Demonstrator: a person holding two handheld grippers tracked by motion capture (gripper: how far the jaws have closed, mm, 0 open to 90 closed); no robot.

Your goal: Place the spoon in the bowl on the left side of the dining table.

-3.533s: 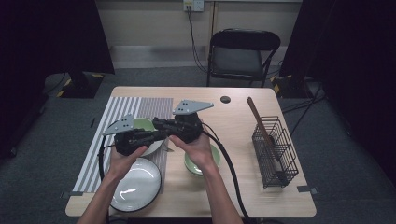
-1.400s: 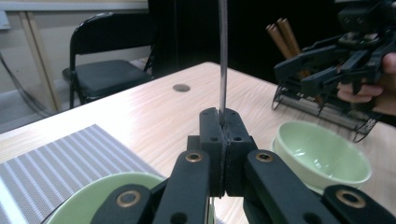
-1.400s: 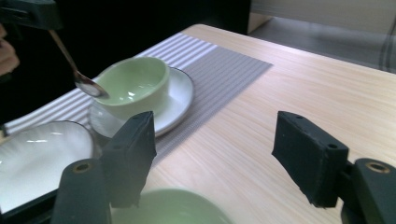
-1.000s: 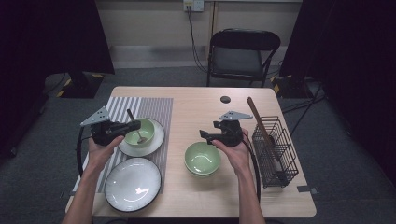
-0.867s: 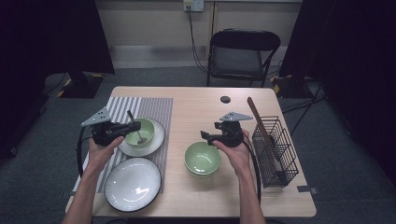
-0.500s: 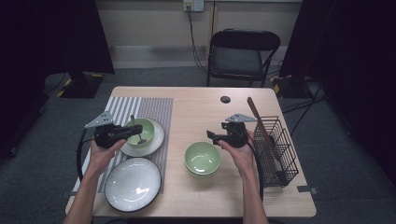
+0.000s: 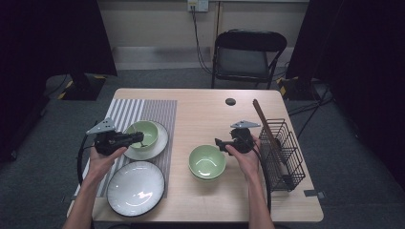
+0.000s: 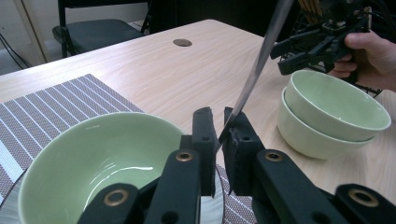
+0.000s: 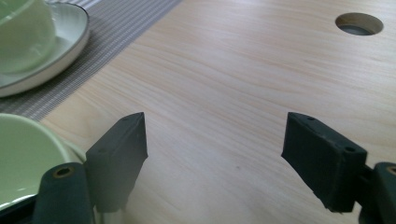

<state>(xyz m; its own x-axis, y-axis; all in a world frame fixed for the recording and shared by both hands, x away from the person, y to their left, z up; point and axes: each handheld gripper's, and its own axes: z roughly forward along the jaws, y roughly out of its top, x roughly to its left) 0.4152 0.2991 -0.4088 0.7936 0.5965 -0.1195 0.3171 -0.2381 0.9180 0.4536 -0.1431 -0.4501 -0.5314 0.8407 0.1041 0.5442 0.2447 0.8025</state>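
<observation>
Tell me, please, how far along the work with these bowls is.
Done: one bowl sits on a plate on the striped mat. In hand: the left gripper is shut on a metal utensil above that bowl. Probably left: the stacked bowls beside the open right gripper, and the bare plate nearer the person.

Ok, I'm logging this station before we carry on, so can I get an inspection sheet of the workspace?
Surface: wooden table, striped mat on its left.
Job's things: thin metal utensil; bowl on a plate; stacked bowls; empty plate.
Clutter: wire basket holding a wooden stick.
Grippers: left gripper shut on the utensil by the bowl; right gripper open beside the stacked bowls.
Cables: left cable and right cable trail toward the person.
Surroundings: chair, dark curtains.
</observation>
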